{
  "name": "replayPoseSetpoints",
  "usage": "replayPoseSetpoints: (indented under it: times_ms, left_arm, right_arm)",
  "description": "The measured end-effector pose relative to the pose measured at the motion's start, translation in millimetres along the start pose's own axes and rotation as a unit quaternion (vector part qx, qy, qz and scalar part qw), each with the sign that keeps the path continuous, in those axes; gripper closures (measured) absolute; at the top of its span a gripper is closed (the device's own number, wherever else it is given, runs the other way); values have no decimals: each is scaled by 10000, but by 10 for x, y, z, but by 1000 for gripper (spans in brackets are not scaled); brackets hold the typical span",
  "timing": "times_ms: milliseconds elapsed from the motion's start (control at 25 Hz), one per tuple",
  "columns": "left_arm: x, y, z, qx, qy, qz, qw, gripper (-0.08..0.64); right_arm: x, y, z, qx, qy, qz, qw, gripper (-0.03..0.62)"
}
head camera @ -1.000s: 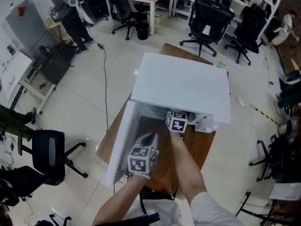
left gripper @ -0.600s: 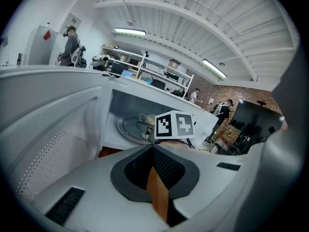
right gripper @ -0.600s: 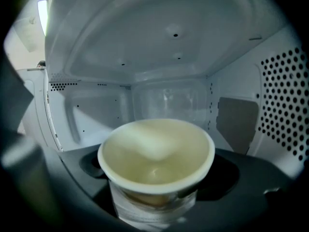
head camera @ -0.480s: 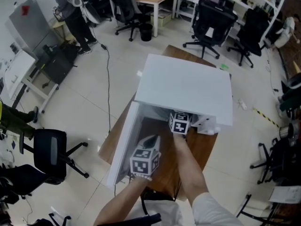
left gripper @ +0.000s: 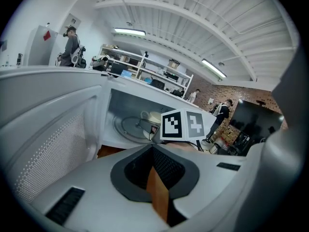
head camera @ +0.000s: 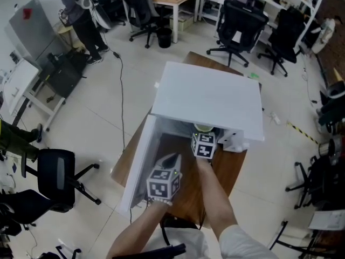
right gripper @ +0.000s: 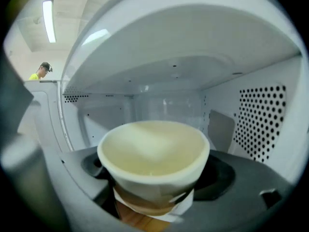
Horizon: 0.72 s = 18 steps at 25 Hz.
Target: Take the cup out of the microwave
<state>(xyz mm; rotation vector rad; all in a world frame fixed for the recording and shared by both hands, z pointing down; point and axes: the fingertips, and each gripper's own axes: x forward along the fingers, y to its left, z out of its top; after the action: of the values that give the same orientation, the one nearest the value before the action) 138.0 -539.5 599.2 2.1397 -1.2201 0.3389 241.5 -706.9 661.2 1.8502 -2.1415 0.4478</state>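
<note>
A cream cup (right gripper: 153,153) sits between the jaws of my right gripper (right gripper: 153,199), which is shut on its lower wall. Behind it is the inside of the white microwave (head camera: 210,99). In the head view the cup's rim (head camera: 204,127) shows just under the microwave's front edge, ahead of my right gripper (head camera: 204,135). The microwave door (head camera: 137,163) stands open to the left. My left gripper (head camera: 170,162) hovers beside the door's inner face, shut with nothing in it. From the left gripper view I see the cup (left gripper: 153,119) over the glass turntable (left gripper: 126,127).
The microwave stands on a wooden table (head camera: 229,171). A small white object (head camera: 235,141) lies at the microwave's right front corner. Black office chairs (head camera: 240,18) and a desk stand beyond the table, another chair (head camera: 56,179) at the left. A cable (head camera: 121,90) runs across the floor.
My right gripper has risen and drawn back slightly with the cup, whose rim now shows at the microwave's mouth. The left gripper and the door have not moved.
</note>
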Motion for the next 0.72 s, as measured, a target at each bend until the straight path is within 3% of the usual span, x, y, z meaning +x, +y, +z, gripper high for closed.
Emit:
replayPoseSetpoints:
  times_ms: [440, 720]
  left_arm:
    - [-80, -9, -84, 255, -37, 13, 9997, 566]
    - [-257, -137, -190, 400, -85, -141, 9991, 566]
  right_arm:
    - [-859, 193, -245, 93, 156, 222, 9996, 115]
    - [-1506, 262, -201, 110, 137, 358, 9992, 115]
